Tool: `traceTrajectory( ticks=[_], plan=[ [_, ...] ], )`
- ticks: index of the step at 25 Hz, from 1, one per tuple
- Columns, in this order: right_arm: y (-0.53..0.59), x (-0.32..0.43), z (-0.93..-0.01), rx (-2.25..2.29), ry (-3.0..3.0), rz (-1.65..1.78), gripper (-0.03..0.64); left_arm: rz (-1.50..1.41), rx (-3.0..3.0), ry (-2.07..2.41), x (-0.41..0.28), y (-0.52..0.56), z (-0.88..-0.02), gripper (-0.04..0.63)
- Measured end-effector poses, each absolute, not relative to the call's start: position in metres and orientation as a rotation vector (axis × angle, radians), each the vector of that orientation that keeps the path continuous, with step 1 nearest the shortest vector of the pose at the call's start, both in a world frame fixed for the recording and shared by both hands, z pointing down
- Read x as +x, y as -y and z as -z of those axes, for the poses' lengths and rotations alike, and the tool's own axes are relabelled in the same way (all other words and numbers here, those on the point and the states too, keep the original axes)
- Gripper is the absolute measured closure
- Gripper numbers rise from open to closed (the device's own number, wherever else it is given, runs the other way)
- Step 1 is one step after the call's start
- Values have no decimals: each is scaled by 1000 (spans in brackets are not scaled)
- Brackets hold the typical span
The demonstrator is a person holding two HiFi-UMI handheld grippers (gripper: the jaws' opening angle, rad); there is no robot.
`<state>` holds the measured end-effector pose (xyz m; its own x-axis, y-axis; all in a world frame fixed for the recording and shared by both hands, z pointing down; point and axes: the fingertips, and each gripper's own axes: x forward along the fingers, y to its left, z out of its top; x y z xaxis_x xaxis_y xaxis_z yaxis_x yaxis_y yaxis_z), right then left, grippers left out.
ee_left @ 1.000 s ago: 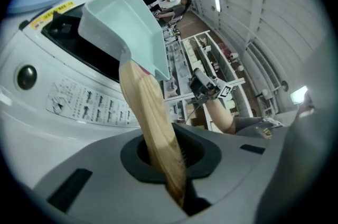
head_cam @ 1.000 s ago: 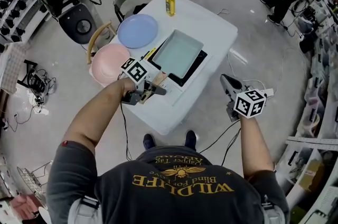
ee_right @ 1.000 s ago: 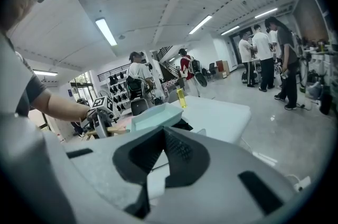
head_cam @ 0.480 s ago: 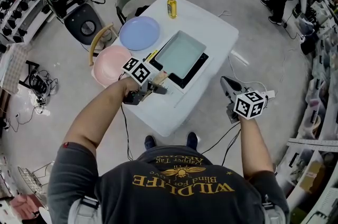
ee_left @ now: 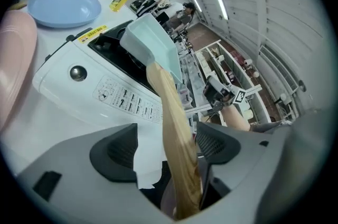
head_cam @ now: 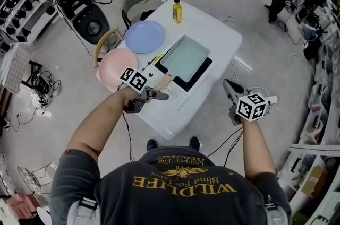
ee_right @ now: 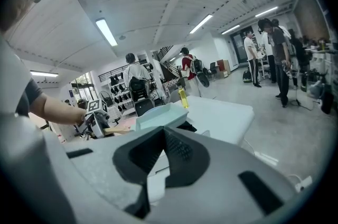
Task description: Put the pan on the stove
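Found the pale teal pan (head_cam: 186, 57) sitting on the black top of the stove (head_cam: 171, 92), at centre frame in the head view, on the white counter (head_cam: 215, 30). Noted its wooden handle (head_cam: 163, 82) pointing toward lower left, across the stove's white control panel. Observed the left hand-held gripper (head_cam: 154, 95) at the handle's end, just lower left of the stove. Confirmed in the left gripper view the left hand-held gripper (ee_left: 165, 146) opening, jaws standing wide, the handle (ee_left: 171, 112) between them: clear of the pad at frame left, close against the pad at frame right, no squeeze from both sides. Saw there the pan (ee_left: 150, 43) on the stove (ee_left: 79, 75) at upper centre. Located the right hand-held gripper (head_cam: 228, 85) right of centre in the head view, beyond the counter's edge, well apart from the pan. Checked the right gripper view: right hand-held gripper (ee_right: 161, 136) closed, pads together, nothing between them. Logged a blue plate (head_cam: 144, 36) and a pink plate (head_cam: 117, 66) left of the stove, the pink one lower, at the counter's left edge. Logged a yellow bottle (head_cam: 177, 10) upright at the counter's upper corner.
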<state>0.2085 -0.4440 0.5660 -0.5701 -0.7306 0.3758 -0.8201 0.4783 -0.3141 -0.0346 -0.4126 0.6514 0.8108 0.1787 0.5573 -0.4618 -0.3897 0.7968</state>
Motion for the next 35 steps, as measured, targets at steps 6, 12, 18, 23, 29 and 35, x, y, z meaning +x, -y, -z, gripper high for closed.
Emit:
traceTrajectory(
  ticks=[6,12,18,23,29,35],
  plan=[
    [440,201,-554,1335,2538,-676,617,-552,1841,316,-64,400,-645,227],
    [438,194,-541,1317,2540,-652,617,-331,1874,487,-107,399,-617,227],
    [438,182,-524,1296,2558,-606,617,-173,1972,706,-154,399,-583,264],
    [436,168,-506,1265,2582,-552,617,-74,2177,958,-174,404,-540,369],
    [436,145,-485,1235,2617,-505,617,60,2418,1094,-168,411,-466,478],
    [431,127,-459,1238,2662,-440,617,75,2578,1230,-159,402,-422,587]
  ],
)
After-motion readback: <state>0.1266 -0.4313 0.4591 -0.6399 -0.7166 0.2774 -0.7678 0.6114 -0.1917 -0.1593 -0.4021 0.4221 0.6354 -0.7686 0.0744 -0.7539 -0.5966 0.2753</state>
